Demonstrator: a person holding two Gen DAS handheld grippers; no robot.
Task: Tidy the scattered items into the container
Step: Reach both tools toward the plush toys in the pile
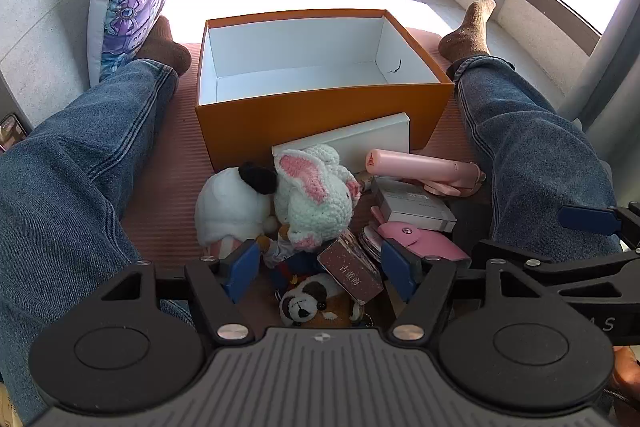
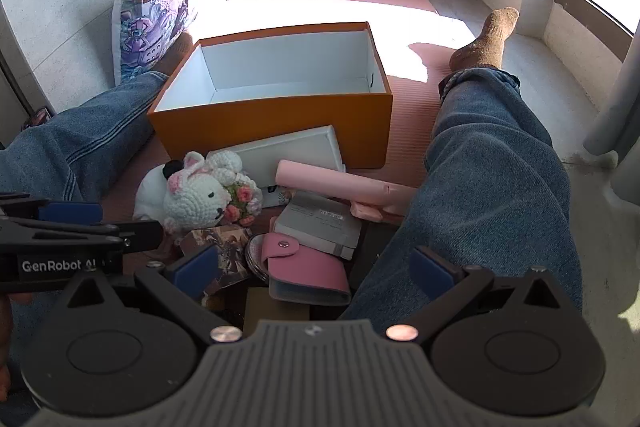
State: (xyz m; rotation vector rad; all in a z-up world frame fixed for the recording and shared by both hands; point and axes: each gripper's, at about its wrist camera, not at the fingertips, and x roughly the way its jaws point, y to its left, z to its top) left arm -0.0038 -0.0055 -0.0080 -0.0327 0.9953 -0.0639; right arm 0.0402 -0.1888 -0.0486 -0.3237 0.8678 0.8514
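The left hand-held gripper (image 1: pixel 320 269) gapes wide over a small maroon cardboard box (image 1: pixel 352 273), grasping nothing. The right hand-held gripper (image 2: pixel 314 273) spreads fully above a pink leather snap wallet (image 2: pixel 306 273), empty too.

"GenRobot AI" on left gripper (image 2: pixel 72 227) body; Chinese characters on maroon card box (image 1: pixel 352 273), illegible.

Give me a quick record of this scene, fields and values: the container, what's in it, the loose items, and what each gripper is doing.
container: orange box, open top, white inside
contents: nothing visible in it
loose items: crochet rabbit, white plush, panda toy, pink wallet, pink tube, small grey box, flat white box
where they lie: piled on the mat in front of the box, between the person's legs
left gripper: open, holding nothing
right gripper: open, holding nothing
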